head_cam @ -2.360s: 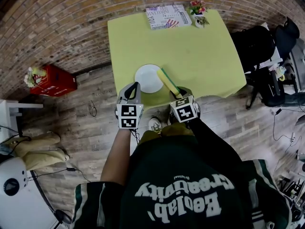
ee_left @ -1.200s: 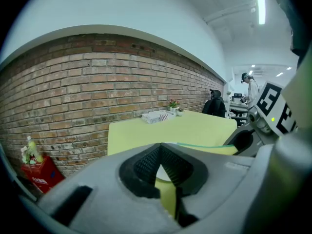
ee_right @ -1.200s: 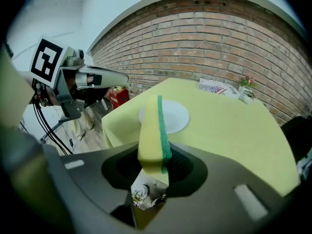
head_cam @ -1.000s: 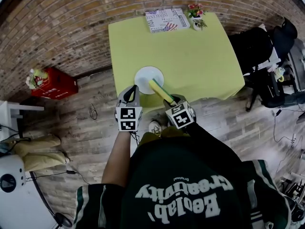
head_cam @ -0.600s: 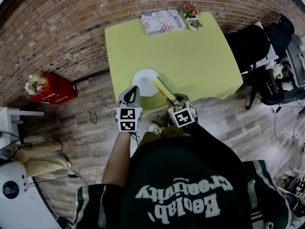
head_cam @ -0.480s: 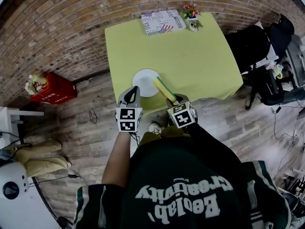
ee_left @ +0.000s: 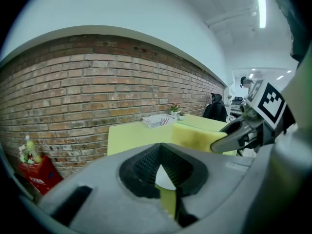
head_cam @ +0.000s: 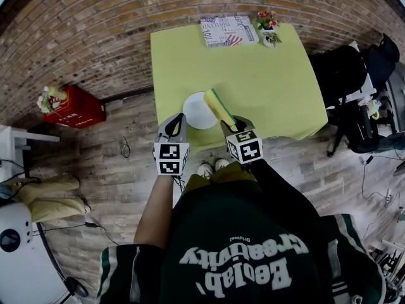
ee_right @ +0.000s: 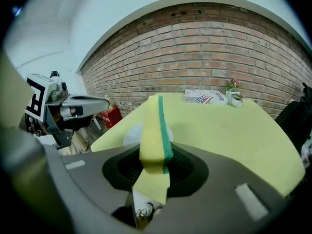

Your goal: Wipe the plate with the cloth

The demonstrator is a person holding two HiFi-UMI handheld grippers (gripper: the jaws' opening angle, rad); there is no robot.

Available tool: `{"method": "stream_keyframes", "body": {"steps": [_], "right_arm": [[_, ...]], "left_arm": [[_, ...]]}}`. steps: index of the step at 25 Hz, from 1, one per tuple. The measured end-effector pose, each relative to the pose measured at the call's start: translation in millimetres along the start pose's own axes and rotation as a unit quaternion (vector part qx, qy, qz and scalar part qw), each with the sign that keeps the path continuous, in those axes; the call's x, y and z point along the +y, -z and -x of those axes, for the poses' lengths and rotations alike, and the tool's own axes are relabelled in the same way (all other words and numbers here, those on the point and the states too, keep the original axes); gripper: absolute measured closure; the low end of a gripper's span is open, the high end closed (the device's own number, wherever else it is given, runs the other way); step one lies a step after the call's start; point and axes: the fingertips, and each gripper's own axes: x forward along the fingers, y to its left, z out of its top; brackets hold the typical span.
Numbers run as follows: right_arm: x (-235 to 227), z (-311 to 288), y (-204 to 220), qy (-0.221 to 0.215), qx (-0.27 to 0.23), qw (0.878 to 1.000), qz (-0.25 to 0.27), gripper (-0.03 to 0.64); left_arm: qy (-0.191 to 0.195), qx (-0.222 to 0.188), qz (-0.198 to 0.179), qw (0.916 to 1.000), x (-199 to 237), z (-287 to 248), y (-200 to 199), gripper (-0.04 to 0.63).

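A white plate [head_cam: 195, 113] lies near the front edge of the yellow-green table [head_cam: 266, 75]. My right gripper [head_cam: 230, 123] is shut on a yellow sponge [head_cam: 219, 107] with a green scouring side. The sponge stands on edge and reaches over the plate's right part. In the right gripper view the sponge [ee_right: 155, 130] sticks up from the right gripper [ee_right: 155, 167], with the plate [ee_right: 130, 135] behind it. My left gripper [head_cam: 178, 118] hovers at the plate's near left rim, shut and holding nothing. The left gripper view looks past the left gripper [ee_left: 161, 150] to a sliver of plate [ee_left: 165, 179] and the sponge [ee_left: 195, 135].
A flag-printed book [head_cam: 229, 30] and a small flower pot [head_cam: 269, 27] sit at the table's far edge. A red crate [head_cam: 73, 106] stands on the floor at the left. Black chairs and bags [head_cam: 354, 81] crowd the right side. A brick wall runs behind the table.
The sponge in my right gripper has shifted from the plate's right edge to over its right part. The left gripper has stayed at the near rim.
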Motion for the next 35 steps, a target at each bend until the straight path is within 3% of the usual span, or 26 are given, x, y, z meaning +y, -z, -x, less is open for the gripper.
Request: {"method": "stream_keyframes", "body": {"steps": [8,20,35], "right_arm": [[32,-33,-24,-0.044,0.013,0.997,0.066,0.505],[60,-66,-5,-0.087,0.09,0.984,0.129,0.505],[-1,-59,4,-0.027,0.105,0.987,0.118,0.505]], "left_arm": [[-0.047,-0.01,0.016,0.9987,23,12,-12,0.592],[-0.111,-0.005,0.032,0.9933,38,32,-12,0.592],[-0.126,-0.013,0.027,0.9916,12,19,-19,0.591]]}}
